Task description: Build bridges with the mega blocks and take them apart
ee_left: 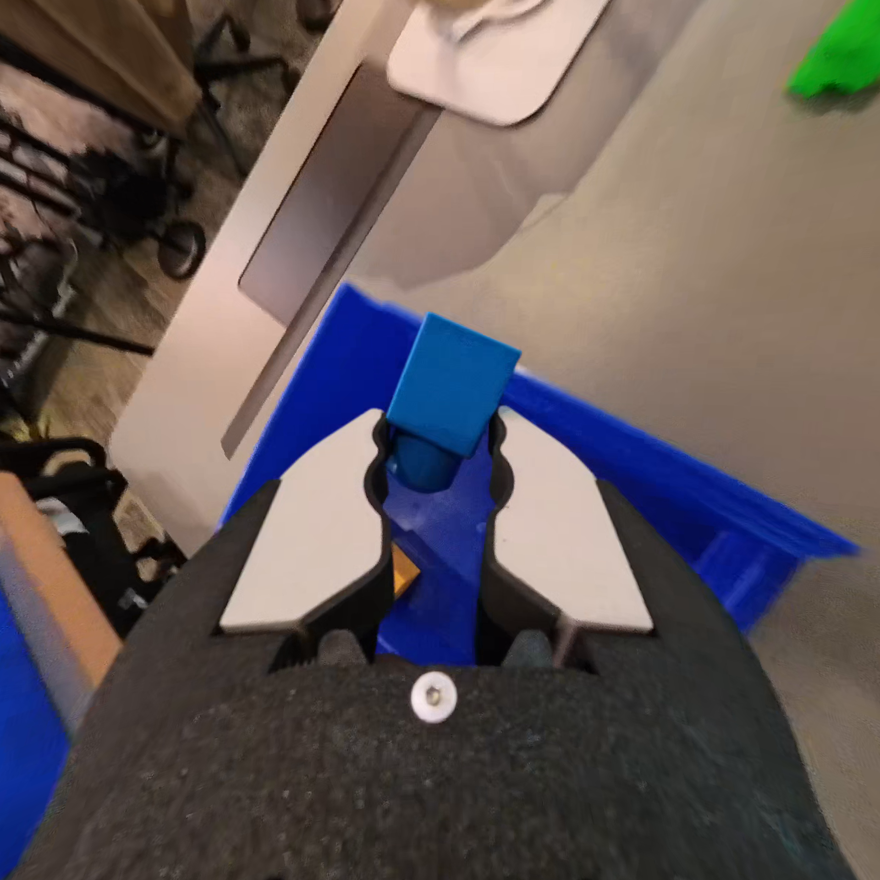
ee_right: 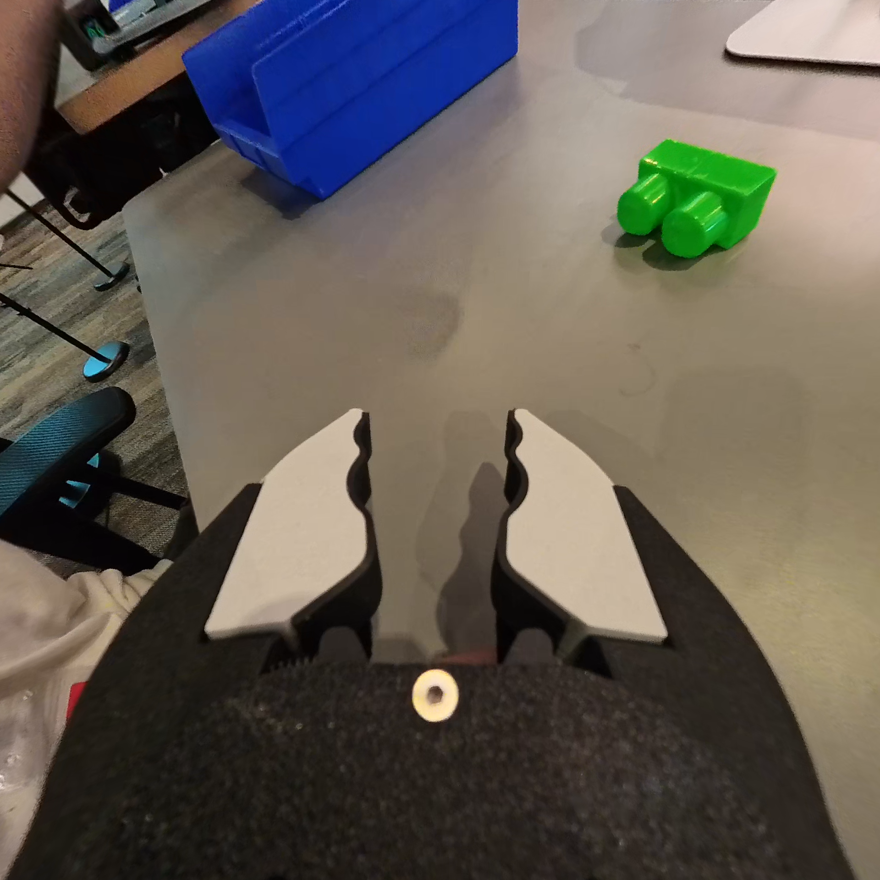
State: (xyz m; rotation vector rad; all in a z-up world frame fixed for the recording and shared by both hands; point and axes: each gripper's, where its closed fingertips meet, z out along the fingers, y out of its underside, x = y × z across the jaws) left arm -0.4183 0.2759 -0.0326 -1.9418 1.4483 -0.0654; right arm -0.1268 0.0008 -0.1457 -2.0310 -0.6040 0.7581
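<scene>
My left gripper (ee_left: 437,421) is shut on a light blue block (ee_left: 452,381), gripped at its tips with the block's stud pointing back toward the camera. It hangs over the open blue bin (ee_left: 333,381). A yellow block (ee_left: 402,574) shows in the bin between the fingers. My right gripper (ee_right: 438,419) is open and empty, low over the grey table (ee_right: 524,333). A green two-stud block (ee_right: 695,200) lies on its side on the table, ahead and to the right of it. The green block also shows blurred in the left wrist view (ee_left: 838,52).
The blue bin (ee_right: 352,81) stands at the table's far left in the right wrist view. A white monitor base (ee_left: 485,62) and its stand (ee_left: 309,214) sit behind the bin. The base also shows at the far right corner (ee_right: 809,38). Office chairs (ee_right: 52,443) stand left of the table edge.
</scene>
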